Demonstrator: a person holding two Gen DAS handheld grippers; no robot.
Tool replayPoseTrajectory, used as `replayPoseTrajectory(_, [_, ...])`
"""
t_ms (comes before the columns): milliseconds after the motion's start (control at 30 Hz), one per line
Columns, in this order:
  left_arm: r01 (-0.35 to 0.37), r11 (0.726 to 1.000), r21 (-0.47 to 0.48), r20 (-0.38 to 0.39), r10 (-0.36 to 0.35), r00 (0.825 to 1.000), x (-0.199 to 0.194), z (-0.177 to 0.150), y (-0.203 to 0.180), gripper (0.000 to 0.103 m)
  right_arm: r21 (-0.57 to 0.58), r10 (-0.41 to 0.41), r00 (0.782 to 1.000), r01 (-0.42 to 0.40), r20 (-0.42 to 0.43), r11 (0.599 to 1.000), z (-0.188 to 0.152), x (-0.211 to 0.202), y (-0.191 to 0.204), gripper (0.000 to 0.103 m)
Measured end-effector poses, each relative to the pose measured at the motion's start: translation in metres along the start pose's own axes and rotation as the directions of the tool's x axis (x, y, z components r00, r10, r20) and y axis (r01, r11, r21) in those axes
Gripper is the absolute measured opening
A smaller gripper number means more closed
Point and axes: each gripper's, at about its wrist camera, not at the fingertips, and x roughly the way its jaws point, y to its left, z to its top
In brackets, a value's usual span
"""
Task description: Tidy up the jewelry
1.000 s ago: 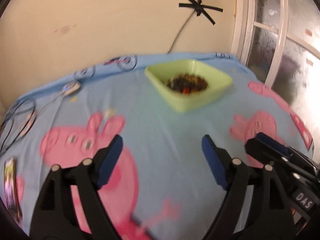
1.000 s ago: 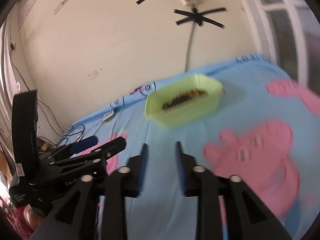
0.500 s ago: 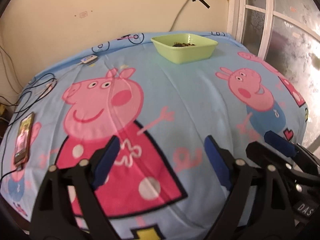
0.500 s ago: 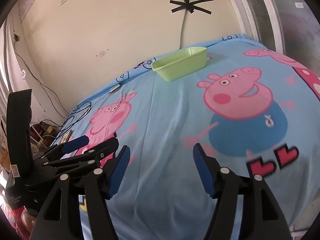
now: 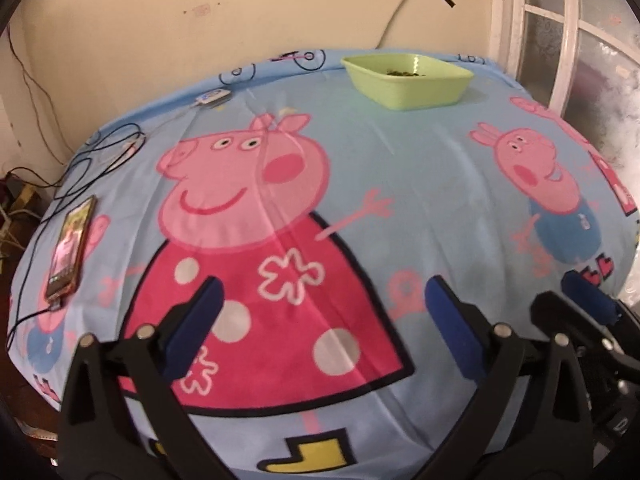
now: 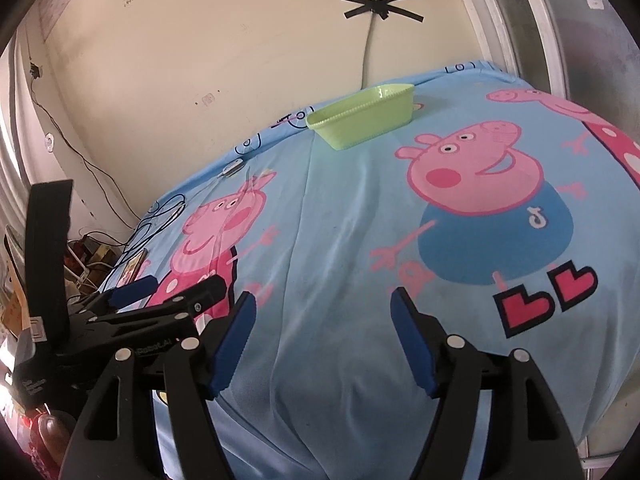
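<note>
Far to the left of the left tongs, near the cloth's edge, a phone lies face up with its screen lit, a cable plugged into its near end. Beyond it, black cables loop across the cloth toward a small white device near the wall.

The left tongs hover over the blue cartoon-pig cloth covering the surface, their blue pads standing wide apart with only the printed red dress showing between them. Their jaws have just been opening, and nothing is between them.

Well ahead of these tongs and slightly to their right, by the wall, sits the green tray; a small heap of dark jewelry rests inside it, too small to tell apart piece by piece.

Just to the right of the left tongs, the right tongs hover over the near part of the cloth, also parted and empty, though not as widely; their jaws too have just been opening. From them the tray lies far ahead, only its ribbed outer wall showing. To the far right stands a white-framed window.
</note>
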Motion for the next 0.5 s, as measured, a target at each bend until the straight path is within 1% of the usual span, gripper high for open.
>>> replayPoseTrajectory(133, [-0.002,1.0,0.006,-0.003,0.002,1.0,0.001,-0.004,0.0,0.097,0.008,0.0,1.0,0.0,-0.004,1.0,-0.001,0.001,-0.002,0.046])
replayPoseTrajectory(233, [-0.041,0.999,0.028,0.005,0.041,0.999,-0.001,-0.006,-0.004,0.097,0.019,0.003,1.0,-0.003,-0.009,1.0,-0.002,0.002,-0.003,0.046])
replayPoseTrajectory(400, [-0.017,0.999,0.048,-0.012,0.018,1.0,-0.001,-0.009,-0.009,0.097,0.037,0.004,1.0,-0.003,-0.021,0.999,-0.003,0.006,-0.005,0.046])
replayPoseTrajectory(500, [-0.007,0.999,0.052,-0.049,0.01,0.999,0.003,-0.01,-0.012,0.097,0.047,0.0,1.0,0.001,-0.019,0.999,-0.003,0.005,-0.007,0.046])
